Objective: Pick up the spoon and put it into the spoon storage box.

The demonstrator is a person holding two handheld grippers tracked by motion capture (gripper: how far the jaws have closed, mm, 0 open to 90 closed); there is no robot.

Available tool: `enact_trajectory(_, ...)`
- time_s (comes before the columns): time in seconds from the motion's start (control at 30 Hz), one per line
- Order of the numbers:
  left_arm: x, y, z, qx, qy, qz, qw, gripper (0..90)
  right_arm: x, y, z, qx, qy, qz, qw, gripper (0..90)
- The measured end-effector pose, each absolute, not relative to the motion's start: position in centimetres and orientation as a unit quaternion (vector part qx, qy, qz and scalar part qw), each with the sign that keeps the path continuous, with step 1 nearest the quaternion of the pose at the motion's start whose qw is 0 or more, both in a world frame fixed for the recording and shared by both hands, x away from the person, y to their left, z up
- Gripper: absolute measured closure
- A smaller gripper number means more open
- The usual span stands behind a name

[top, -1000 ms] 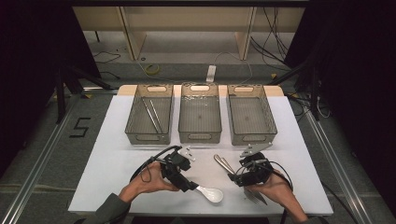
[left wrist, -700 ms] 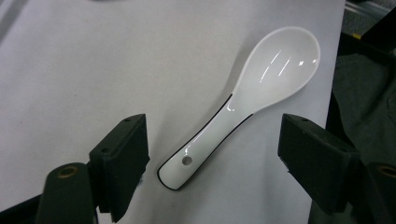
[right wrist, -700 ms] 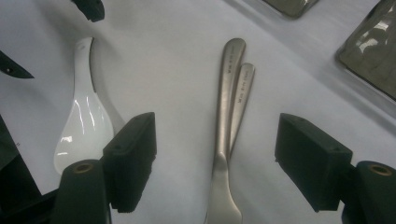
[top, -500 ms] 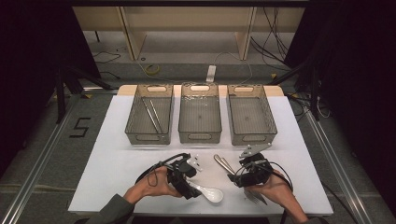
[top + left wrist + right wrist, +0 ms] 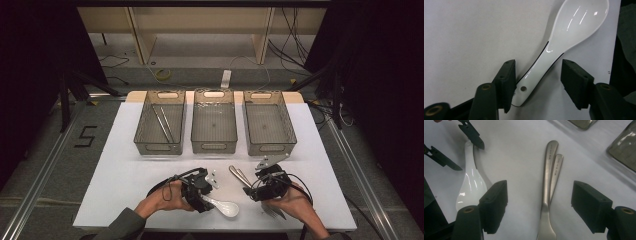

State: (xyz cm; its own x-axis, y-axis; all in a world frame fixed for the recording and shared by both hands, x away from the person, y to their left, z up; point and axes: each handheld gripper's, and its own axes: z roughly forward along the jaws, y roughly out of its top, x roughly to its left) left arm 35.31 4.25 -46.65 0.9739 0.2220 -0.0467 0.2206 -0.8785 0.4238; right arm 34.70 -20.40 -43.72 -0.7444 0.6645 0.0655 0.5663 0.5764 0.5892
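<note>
1. Nearest the table's front edge, the white ceramic spoon (image 5: 223, 206) lies flat on the white table (image 5: 125, 170), bowl toward the person's right.
2. Around its handle stands the left gripper (image 5: 537, 82); the jaws have just been closing, with the handle between them. In the left gripper view one pad meets the handle's end while the other stands clear of it, so the spoon is not yet clamped.
3. Just to the right, the right gripper (image 5: 539, 207) rests low over the table with its jaws wide apart, holding nothing.
4. Between those jaws lie two metal utensil handles (image 5: 550, 175), side by side and touching, flat on the table; neither pad touches them.
5. Farther back, three clear bins stand in a row, close together: the left bin (image 5: 146, 131), the middle bin (image 5: 214, 145) and the right bin (image 5: 268, 145).
6. Inside the left bin lies a pair of metal chopsticks (image 5: 164, 123), slanting along its floor.
</note>
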Motion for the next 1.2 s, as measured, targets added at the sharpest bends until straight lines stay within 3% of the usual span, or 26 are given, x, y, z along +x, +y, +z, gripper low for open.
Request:
enact_trajectory(0.53, 34.9, 4.2, -46.4, 0.976, 0.080, 0.008, 0.202, 71.3, 34.8, -20.5, -43.7, 0.350, 0.883, 0.303, 0.082, 30.5)
enact_trajectory(0.67, 35.1, 4.3, -46.5, 0.974, 0.088, 0.000, 0.208, 84.1, 34.8, -20.5, -43.7, 0.351, 0.882, 0.303, 0.081, 30.6)
enact_trajectory(1.0, 35.2, 4.4, -46.5, 0.972, 0.102, -0.008, 0.213, 85.2, 34.8, -20.6, -43.7, 0.353, 0.881, 0.305, 0.080, 30.6)
enact_trajectory(1.2, 35.6, 5.0, -45.4, 0.959, 0.132, -0.011, 0.248, 85.3, 34.8, -20.7, -43.6, 0.356, 0.877, 0.310, 0.083, 30.6)
